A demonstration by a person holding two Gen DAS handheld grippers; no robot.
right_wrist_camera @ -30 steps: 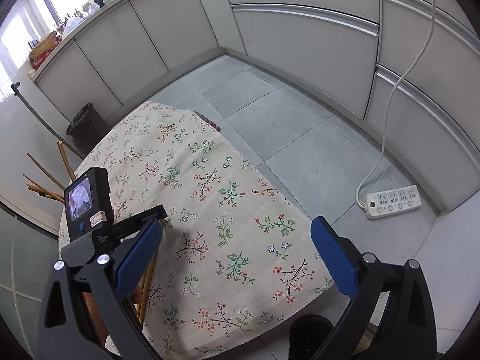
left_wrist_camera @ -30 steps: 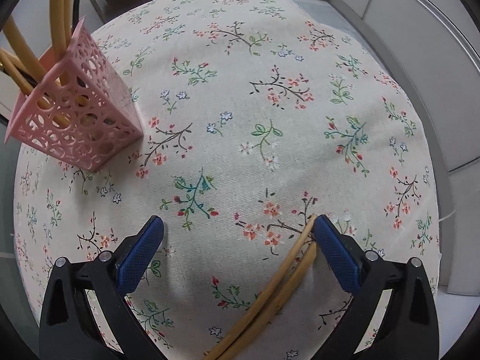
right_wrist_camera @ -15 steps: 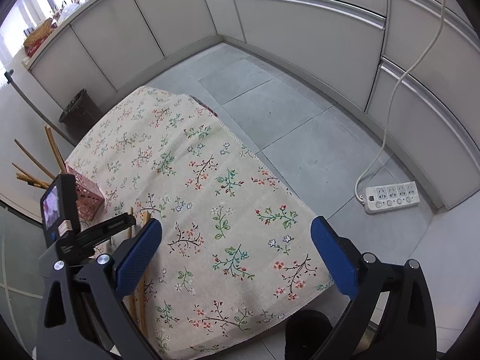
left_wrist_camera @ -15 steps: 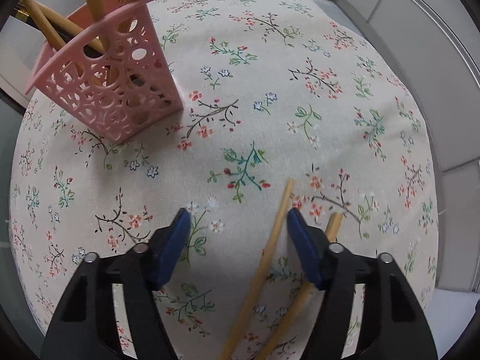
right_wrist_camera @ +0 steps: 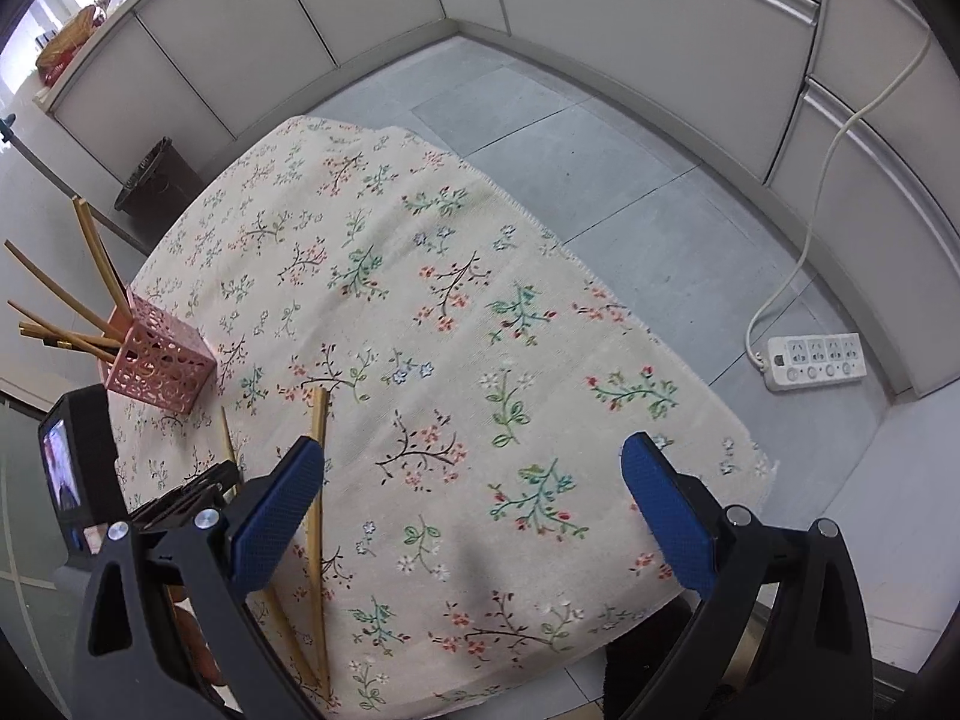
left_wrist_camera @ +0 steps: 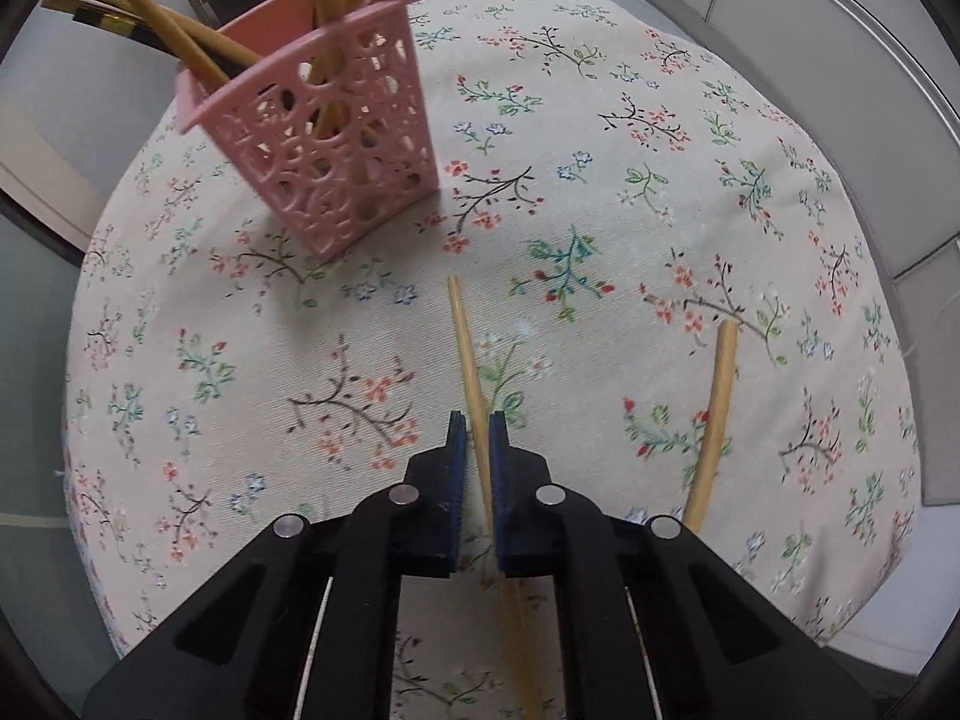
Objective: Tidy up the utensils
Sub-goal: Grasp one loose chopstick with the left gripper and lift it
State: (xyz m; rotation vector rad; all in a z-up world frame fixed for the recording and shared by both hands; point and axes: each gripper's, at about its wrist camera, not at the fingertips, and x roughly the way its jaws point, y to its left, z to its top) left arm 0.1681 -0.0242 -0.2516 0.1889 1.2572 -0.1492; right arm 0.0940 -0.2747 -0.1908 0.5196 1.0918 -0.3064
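left gripper, lower centre of the left wrist view: blue pads together, clamped on a thin chopstick whose tip points up the frame toward the pink holder. grip sits partway along the stick, with a long stretch trailing back under the jaws toward the bottom edge.

right gripper, lower half of the right wrist view: pads wide apart, nothing between them, hanging over the floral cloth.

second chopstick lying flat on the cloth, lower right of the left wrist view, well apart from the held one. holder up at upper left of that frame, already stuffed with several chopsticks fanning out at loose angles.

likely step: lift and carry to the holder.

risks from here, judged only:
- thin round stick between flat pads, so prone to pivoting or sliding out once lifted, most of all if the trailing end drags on the cloth.
- crowded holder mouth; tip could strike a leaning stick or the rim and be knocked askew.
- light openwork holder, probably easy to shove or tip with a sideways bump.
- tip could catch in one of the side holes if brought in low.
- second chopstick could roll if the cloth gets tugged.
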